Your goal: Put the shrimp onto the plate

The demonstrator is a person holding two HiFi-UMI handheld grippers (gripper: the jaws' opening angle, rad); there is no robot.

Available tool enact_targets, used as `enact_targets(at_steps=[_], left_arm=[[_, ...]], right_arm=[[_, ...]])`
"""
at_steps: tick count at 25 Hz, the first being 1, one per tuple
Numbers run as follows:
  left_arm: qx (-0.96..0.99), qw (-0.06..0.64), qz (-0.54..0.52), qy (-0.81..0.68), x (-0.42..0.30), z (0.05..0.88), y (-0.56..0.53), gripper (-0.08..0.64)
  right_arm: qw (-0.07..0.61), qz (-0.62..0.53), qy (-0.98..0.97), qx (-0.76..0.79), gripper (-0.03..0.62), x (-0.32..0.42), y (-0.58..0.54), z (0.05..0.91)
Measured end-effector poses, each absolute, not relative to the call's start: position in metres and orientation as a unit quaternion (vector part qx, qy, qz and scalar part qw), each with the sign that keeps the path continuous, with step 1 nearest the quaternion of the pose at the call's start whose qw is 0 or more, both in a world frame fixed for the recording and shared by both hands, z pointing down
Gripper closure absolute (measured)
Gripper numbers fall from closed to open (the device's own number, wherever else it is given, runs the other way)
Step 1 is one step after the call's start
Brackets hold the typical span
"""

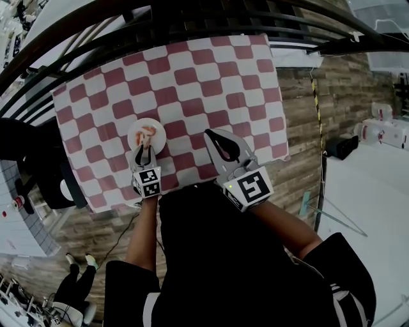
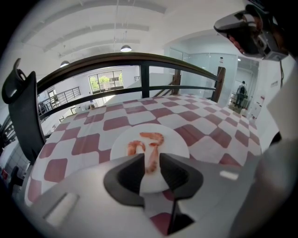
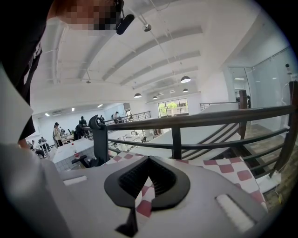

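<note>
A small white plate (image 1: 138, 129) (image 2: 177, 139) sits on the red-and-white checked cloth (image 1: 192, 76), left of the table's middle. Three orange shrimp lie on it: one curled at the left (image 2: 135, 147), one at the back (image 2: 152, 136), and one stretched toward me (image 2: 152, 162). My left gripper (image 1: 144, 150) (image 2: 152, 160) hovers at the plate's near rim. It is open by a narrow gap, and the stretched shrimp shows in line with that gap. My right gripper (image 1: 213, 134) (image 3: 149, 160) is held above the cloth right of the plate, shut and empty.
A dark curved railing (image 1: 192, 19) (image 3: 195, 121) runs along the table's far side. A black post-like object (image 2: 25, 116) stands at the table's left end. The cloth's near edge (image 1: 192, 182) is just in front of me, with wooden floor (image 1: 332, 96) to the right.
</note>
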State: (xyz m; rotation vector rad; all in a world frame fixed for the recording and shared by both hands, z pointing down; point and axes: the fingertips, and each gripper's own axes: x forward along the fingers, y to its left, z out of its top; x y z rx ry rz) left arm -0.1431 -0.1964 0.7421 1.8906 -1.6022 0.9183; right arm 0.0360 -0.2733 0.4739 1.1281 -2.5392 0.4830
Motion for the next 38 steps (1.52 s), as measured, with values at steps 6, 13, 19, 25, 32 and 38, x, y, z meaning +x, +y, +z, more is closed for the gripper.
enact_targets(at_steps=[6,13,19,25,32,38], left_arm=[[0.695,0.249,0.321,-0.593,-0.142,0.737,-0.193,0.456],[0.703,0.238,0.296,-0.602,-0.145,0.716,-0.186,0.459],[0.712,0.231,0.270,-0.605,-0.149,0.691,-0.175,0.464],[0.724,0.217,0.249,-0.605,-0.150,0.663,-0.163,0.472],[0.736,0.169,0.206,-0.622,-0.154,0.614,-0.145,0.538],[0.746,0.147,0.165,-0.628,-0.156,0.569,-0.124,0.549]], right_arm=[[0.159,0.166,-0.888,0.397,0.597,0.035,-0.267,0.472],[0.155,0.159,-0.891,0.395,0.597,0.026,-0.247,0.464],[0.148,0.152,-0.894,0.395,0.597,0.016,-0.226,0.457],[0.140,0.143,-0.896,0.397,0.597,0.004,-0.206,0.446],[0.122,0.140,-0.895,0.406,0.597,-0.001,-0.179,0.432],[0.118,0.134,-0.896,0.406,0.597,-0.011,-0.158,0.429]])
